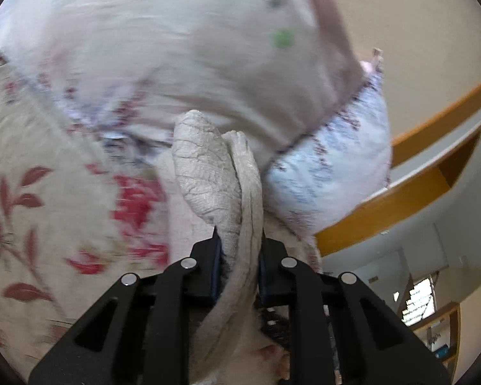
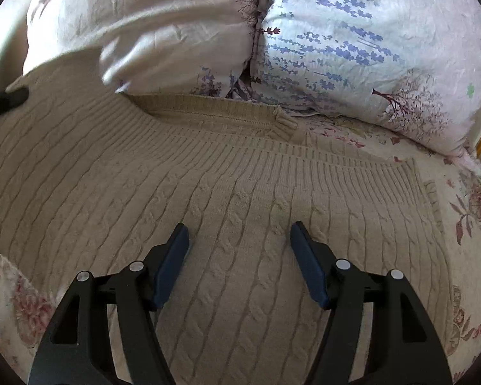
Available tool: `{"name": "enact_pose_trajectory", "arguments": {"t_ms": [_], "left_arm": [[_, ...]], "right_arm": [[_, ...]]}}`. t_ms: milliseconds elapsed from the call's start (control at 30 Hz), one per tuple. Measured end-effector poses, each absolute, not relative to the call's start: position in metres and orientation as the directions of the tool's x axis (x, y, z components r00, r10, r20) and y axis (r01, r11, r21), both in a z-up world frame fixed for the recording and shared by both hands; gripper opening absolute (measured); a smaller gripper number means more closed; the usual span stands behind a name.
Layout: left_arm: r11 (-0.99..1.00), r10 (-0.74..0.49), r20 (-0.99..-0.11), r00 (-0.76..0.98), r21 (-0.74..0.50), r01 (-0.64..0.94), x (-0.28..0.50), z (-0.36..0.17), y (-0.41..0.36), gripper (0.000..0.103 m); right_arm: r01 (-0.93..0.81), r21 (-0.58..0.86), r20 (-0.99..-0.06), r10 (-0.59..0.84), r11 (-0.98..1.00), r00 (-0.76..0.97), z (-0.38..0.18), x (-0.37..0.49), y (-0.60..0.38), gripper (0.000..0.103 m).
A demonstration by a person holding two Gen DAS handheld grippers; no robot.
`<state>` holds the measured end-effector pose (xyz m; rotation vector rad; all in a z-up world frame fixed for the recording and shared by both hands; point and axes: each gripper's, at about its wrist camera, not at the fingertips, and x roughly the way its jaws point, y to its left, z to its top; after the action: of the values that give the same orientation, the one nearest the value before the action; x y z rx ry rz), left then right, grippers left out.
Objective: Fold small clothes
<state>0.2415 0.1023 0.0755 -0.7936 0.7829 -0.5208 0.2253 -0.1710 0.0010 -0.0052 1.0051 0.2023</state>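
A beige cable-knit sweater (image 2: 208, 192) lies spread on the flowered bed sheet (image 2: 465, 211), its ribbed hem toward the pillows. My right gripper (image 2: 239, 234) is open and empty, just above the sweater's middle. My left gripper (image 1: 239, 240) is shut on a bunched fold of the beige sweater (image 1: 208, 163), held up off the bed. In the right wrist view the left gripper's black tip (image 2: 6, 101) shows at the far left edge, lifting the sweater's left corner.
Two floral pillows (image 2: 352, 41) (image 2: 150, 32) lie at the head of the bed just beyond the sweater. A wooden headboard shelf (image 1: 410, 192) stands at the right in the left wrist view. The left wrist view is blurred.
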Motion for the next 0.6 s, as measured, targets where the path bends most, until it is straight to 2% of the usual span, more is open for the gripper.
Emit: {"name": "enact_pose_trajectory", "arguments": {"t_ms": [333,433,500,600], "left_arm": [[0.548,-0.778,-0.359,0.515,-0.79,0.275,0.256,0.106,-0.014,0.016],[0.542,-0.798,-0.38,0.467,-0.792,0.281,0.264,0.093,-0.059,0.016],[0.557,-0.805,-0.428,0.412,-0.784,0.274,0.27,0.075,-0.09,0.018],[0.525,-0.845,-0.466,0.262,-0.817,0.238,0.277,0.042,-0.13,0.022]], "right_arm": [[-0.013,0.215,-0.763,0.176,0.977,0.622,0.033,0.188,-0.272,0.072],[0.063,0.269,-0.75,0.168,0.961,0.64,0.034,0.184,-0.312,0.072],[0.111,0.32,-0.749,0.179,0.941,0.637,0.03,0.185,-0.334,0.072],[0.173,0.402,-0.749,0.214,0.899,0.627,0.021,0.183,-0.363,0.072]]}}
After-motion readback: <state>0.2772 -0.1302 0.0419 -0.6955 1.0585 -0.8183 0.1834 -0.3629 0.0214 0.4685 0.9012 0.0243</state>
